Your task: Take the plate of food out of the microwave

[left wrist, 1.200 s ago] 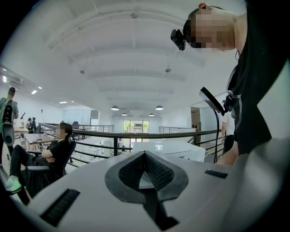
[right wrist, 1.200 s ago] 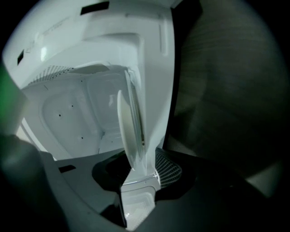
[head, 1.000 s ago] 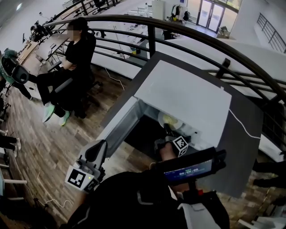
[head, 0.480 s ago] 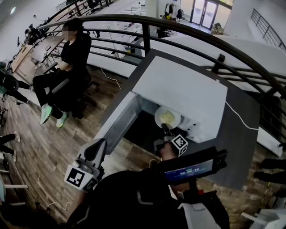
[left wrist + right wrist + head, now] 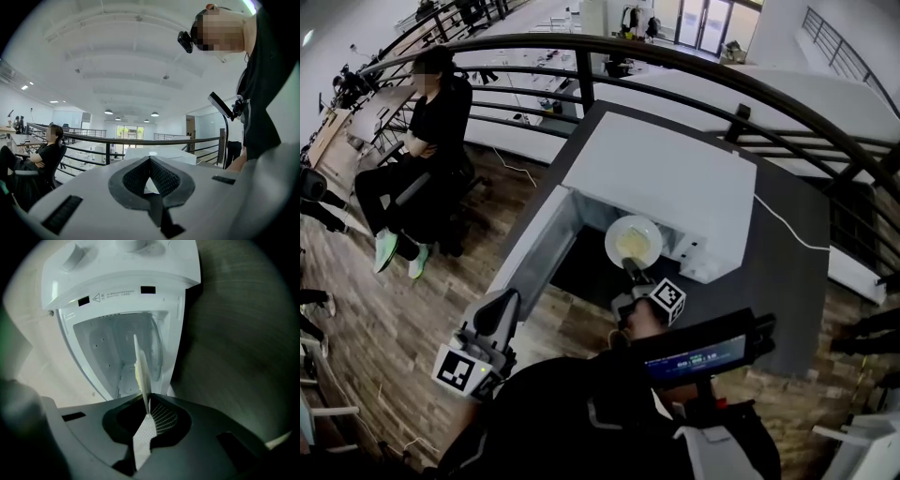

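- Right gripper [image 5: 628,269] reaches forward, roughly level; its jaws have just been closing and clamp the plate [image 5: 634,240] by its rim, at the microwave [image 5: 670,178] mouth.
- Left gripper [image 5: 506,309] held back, jaws together, empty.

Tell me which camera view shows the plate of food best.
The head view: the plate shows from above, round, yellowish food on it, at the microwave's opening. The right gripper view shows it only edge-on, pinched in the right gripper. The left gripper view does not show it clearly.
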Demonstrator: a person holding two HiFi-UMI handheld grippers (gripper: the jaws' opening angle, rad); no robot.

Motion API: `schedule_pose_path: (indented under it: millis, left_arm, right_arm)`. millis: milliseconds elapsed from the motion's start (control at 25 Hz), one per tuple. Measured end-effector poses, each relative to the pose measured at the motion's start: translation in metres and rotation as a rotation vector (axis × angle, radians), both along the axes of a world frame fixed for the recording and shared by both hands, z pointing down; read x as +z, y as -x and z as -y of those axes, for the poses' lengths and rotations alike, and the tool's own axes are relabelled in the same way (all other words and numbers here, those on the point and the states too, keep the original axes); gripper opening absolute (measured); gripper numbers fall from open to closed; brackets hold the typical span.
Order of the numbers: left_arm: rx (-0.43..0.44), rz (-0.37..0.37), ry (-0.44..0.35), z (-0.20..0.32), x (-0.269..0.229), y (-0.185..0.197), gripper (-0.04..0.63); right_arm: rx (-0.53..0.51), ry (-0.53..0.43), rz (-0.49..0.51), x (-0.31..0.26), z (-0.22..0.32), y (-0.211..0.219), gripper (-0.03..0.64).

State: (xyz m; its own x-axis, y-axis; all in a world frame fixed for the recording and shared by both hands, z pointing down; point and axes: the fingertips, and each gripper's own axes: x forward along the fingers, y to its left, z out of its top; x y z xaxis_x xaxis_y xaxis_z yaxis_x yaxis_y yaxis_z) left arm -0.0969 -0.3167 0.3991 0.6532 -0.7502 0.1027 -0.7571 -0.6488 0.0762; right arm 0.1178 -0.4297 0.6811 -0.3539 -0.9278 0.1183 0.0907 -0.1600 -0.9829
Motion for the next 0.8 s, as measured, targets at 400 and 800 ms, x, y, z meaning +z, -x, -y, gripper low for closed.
schedule_pose_path:
  millis: [400,800]
  left_arm:
    - [0.095,-0.045,0.009,-0.015,0.005,-0.034,0.005]
    - [0.156,-0.075,0.016,-0.036,0.004,-0.041,0.005]
  right_arm:
    - [-0.055,-0.023,0.005,-0.028,-0.043,0.000,0.020]
    - [-0.063,-0.068,0.022,-0.065,-0.090,0.014,0.020]
